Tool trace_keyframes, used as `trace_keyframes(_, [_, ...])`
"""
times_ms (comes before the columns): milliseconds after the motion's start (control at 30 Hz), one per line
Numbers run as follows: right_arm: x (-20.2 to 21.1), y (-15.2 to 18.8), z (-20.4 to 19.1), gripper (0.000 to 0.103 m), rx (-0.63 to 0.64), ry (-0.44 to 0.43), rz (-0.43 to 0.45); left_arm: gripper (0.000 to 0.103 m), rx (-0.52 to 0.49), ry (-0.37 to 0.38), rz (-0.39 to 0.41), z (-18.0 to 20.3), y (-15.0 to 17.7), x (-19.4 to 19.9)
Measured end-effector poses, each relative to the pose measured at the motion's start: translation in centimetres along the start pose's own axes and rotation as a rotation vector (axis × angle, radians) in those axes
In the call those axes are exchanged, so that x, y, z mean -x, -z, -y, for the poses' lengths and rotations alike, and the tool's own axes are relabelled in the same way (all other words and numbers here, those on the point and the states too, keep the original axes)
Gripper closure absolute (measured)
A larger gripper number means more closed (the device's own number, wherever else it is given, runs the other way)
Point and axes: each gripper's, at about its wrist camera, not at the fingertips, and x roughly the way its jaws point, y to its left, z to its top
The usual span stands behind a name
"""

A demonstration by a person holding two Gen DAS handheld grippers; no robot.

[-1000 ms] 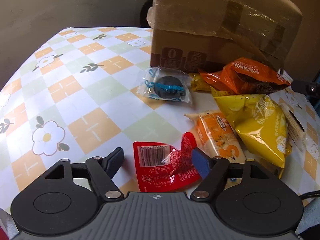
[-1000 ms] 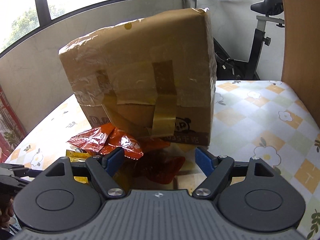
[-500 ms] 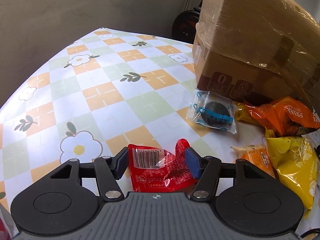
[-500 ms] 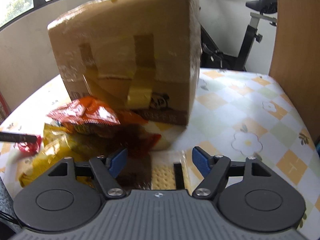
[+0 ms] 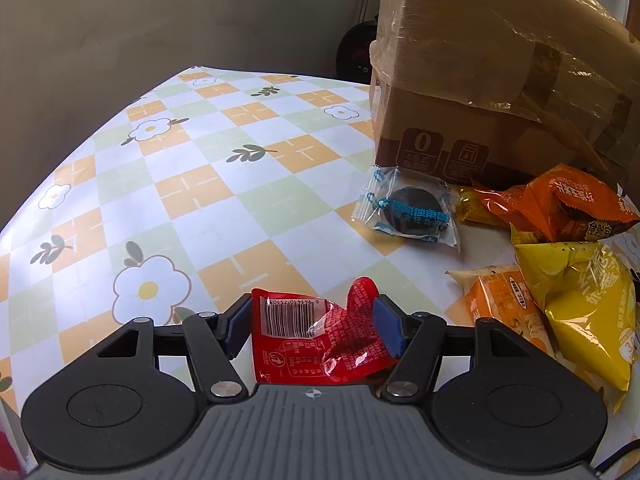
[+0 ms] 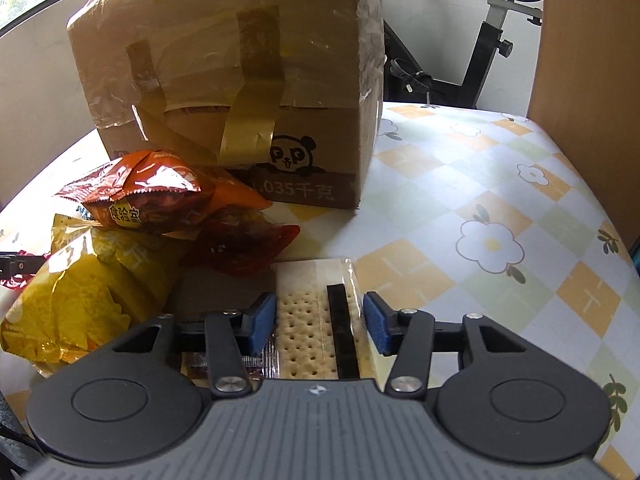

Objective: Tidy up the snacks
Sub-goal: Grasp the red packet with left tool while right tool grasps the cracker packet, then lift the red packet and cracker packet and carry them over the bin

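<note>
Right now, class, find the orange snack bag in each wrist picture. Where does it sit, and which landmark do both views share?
Left wrist view: the orange snack bag lies at the right edge, in front of the cardboard box, above the yellow bag.
Right wrist view: the bag lies at left, against the box's foot.
Shared landmark: the taped cardboard box.
</note>
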Motion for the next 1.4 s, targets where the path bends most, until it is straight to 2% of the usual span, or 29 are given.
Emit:
trace_keyframes(100, [-0.2,0.4,-0.2,0.052,0.003,0.011,-0.003,0.041,-0.001,0.004,0.008,0.1,0.1,0.1])
trace_keyframes(200, [-0.1,0.5,-0.4,0.053,0.014,0.019,0.006,0.056,-0.006,0.004,0.039,0.1,0.1,0.7])
trace_keyframes(233, [-0.1,0.5,-0.3,0.054,0.011,0.012,0.008,0.058,-0.002,0.012,0.051,0.0,0.0,1.0])
trace_keyframes(533, [1.4,-0.7,0.1,0.054,-0.004,-0.003,0.085,0.062,0.016,0.024,0.065,-0.1,-0.3,1.4])
trace_keyframes(567, [1.6,-0.8,0.1,0.054,-0.005,-0.004,0.092,0.094,0.017,0.021,0.074,-0.2,-0.4,1.5])
trace_keyframes(600, [1.8,-0.9,0.1,0.054,-0.007,-0.004,0.099,0.101,0.016,0.019,0.07,-0.3,-0.6,1.6])
trace_keyframes(767, [2.6,-1.8,0.1,0.054,-0.016,-0.014,0.142,0.1,0.038,0.009,0.069,-1.0,-1.0,1.5])
trace_keyframes(900, [2.2,-1.9,0.0,0.054,-0.014,-0.016,0.13,0.098,0.073,0.024,0.031,-1.6,-0.8,1.0])
trace_keyframes(1000, [1.1,-1.3,0.1,0.054,-0.015,0.004,0.1,0.08,0.071,0.026,0.029,-1.5,-0.8,1.1])
trace_keyframes(1033, [0.6,-1.1,0.2,0.054,-0.017,0.015,0.088,0.063,0.073,0.029,0.031,-1.5,-0.8,1.2])
trace_keyframes(1067, [0.1,-0.9,0.4,0.053,-0.021,0.027,0.076,0.053,0.077,0.036,0.036,-1.6,-0.8,1.3])
trace_keyframes(1300, [-1.1,-0.4,1.0,0.053,-0.004,0.04,0.046,0.051,0.059,0.063,0.003,-1.0,-0.3,1.6])
trace_keyframes(1400, [-1.0,-0.1,1.1,0.053,-0.014,0.033,0.049,0.046,0.043,0.058,-0.023,-0.7,0.2,1.3])
